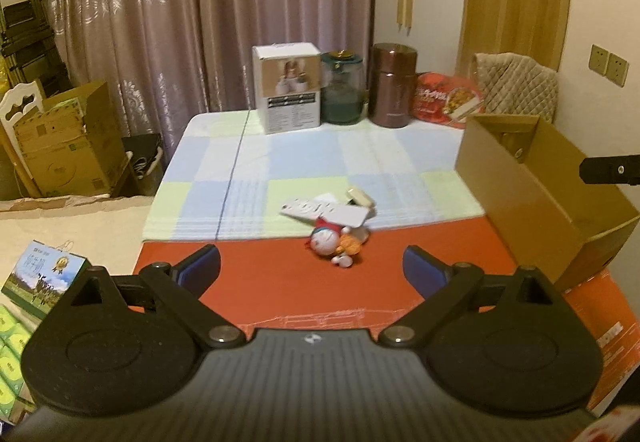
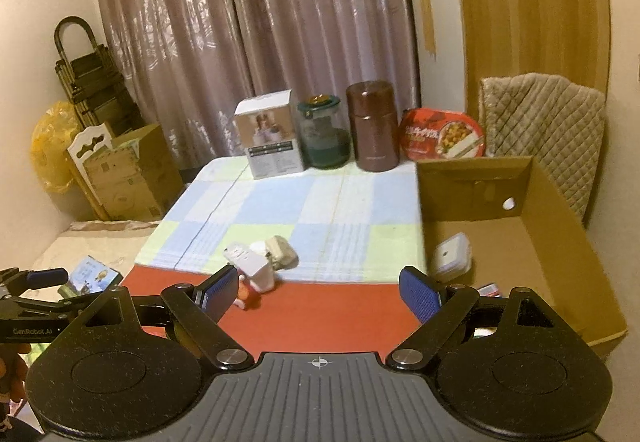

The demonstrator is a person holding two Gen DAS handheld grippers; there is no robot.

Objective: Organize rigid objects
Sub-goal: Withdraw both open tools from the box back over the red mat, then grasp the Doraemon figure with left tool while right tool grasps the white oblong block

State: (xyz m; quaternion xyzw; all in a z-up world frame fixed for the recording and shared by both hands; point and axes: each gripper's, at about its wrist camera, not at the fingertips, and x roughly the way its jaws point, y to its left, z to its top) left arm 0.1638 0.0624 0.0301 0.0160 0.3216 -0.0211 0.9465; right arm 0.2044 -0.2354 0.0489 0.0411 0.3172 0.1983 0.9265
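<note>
While the small pile (image 1: 336, 214) of a round-headed toy figure, a flat white box and a pale case lies mid-tabletop, left of the cardboard box (image 2: 520, 242), both the left claw (image 1: 312, 268) and right claw (image 2: 318, 292) gape empty. Smooth hard casings could slip aside if pinched off-centre.

Each black gripper (image 1: 312, 270) has blue ribbed pads (image 2: 420, 292), silver screws, crosshair marking.
</note>
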